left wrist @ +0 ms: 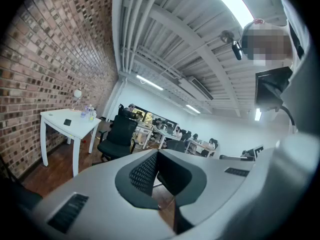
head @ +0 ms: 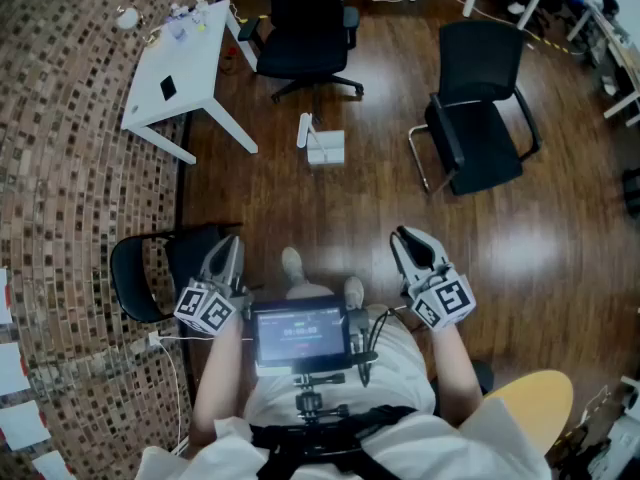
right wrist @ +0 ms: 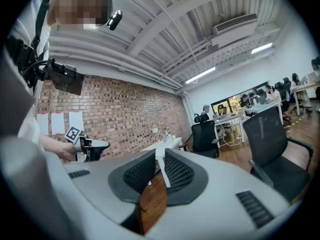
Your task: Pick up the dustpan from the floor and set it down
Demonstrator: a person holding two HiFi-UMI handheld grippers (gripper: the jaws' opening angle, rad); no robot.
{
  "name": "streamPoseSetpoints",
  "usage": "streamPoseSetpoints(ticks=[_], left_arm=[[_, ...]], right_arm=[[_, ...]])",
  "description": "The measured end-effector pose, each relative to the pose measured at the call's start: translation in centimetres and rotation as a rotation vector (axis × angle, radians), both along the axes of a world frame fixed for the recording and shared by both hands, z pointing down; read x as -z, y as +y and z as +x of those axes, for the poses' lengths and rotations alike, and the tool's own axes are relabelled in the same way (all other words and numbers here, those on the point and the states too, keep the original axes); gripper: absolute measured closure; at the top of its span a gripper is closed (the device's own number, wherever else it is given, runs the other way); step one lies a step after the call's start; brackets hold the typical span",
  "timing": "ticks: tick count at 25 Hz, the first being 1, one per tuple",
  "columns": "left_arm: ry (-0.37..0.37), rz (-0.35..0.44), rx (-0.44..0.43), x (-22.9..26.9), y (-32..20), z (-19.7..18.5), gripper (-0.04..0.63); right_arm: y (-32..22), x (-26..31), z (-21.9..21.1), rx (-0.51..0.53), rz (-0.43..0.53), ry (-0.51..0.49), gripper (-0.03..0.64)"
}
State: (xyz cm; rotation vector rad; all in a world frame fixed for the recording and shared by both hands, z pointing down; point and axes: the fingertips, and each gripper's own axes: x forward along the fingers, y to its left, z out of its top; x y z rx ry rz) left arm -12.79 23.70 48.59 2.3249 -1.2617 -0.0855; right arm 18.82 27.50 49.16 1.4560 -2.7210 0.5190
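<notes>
On the wood floor (head: 400,198), mid-room, sits the white dustpan (head: 325,148), pan flat w/ its handle standing up at its left side; nothing touches it. It's out ahead of the person's shoes (head: 292,264), well apart from both grippers. Just beyond it is a black office chair (head: 305,23) on castors; to its left a white table (head: 185,63) w/ a small dark item & some bottles on top, set along the brick wall (head: 70,168); to its right a black visitor chair (head: 480,118) on a metal frame. A third black chair (head: 150,273) stands near the wall, beside the left gripper (head: 232,242). Left gripper is held low in front of the person's body, approx. level, pads together at the tips, nothing between them; the left gripper view (left wrist: 157,156) shows the same, w/ the table (left wrist: 67,121) & office chair (left wrist: 120,134) beyond. Right gripper (head: 401,236) mirrors it on the other side, jaws closed down & empty; in the right gripper view (right wrist: 156,158) only floor & a white table leg show past the pads, & the left gripper (right wrist: 92,146) w/ its marker cube shows at the left. A small screen (head: 298,333) sits on the chest rig between the two arms.
</notes>
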Motion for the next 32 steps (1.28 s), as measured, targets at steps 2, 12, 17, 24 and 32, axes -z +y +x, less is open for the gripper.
streamPoseSetpoints(ticks=[2, 12, 17, 24, 32], left_arm=[[0.025, -0.010, -0.018, -0.4, -1.0, 0.3, 0.595], [0.067, -0.018, -0.130, -0.7, -8.7, -3.4, 0.595], [0.059, -0.050, -0.180, -1.9, -11.6, -5.6, 0.595], [0.100, -0.086, -0.251, -4.2, -14.4, -10.5, 0.594], [0.119, -0.100, -0.357, -5.5, -19.3, -14.7, 0.563]], right_arm=[[-0.3, -0.2, 0.2, -0.021, -0.005, -0.002, 0.552], [-5.2, -2.3, -5.2, -0.084, -0.068, -0.010, 0.552], [-9.3, -2.7, -7.8, -0.104, -0.085, -0.010, 0.552], [-13.1, -2.5, -14.0, -0.109, -0.109, 0.021, 0.552], [-16.6, -1.1, -18.9, -0.164, -0.117, 0.091, 0.552]])
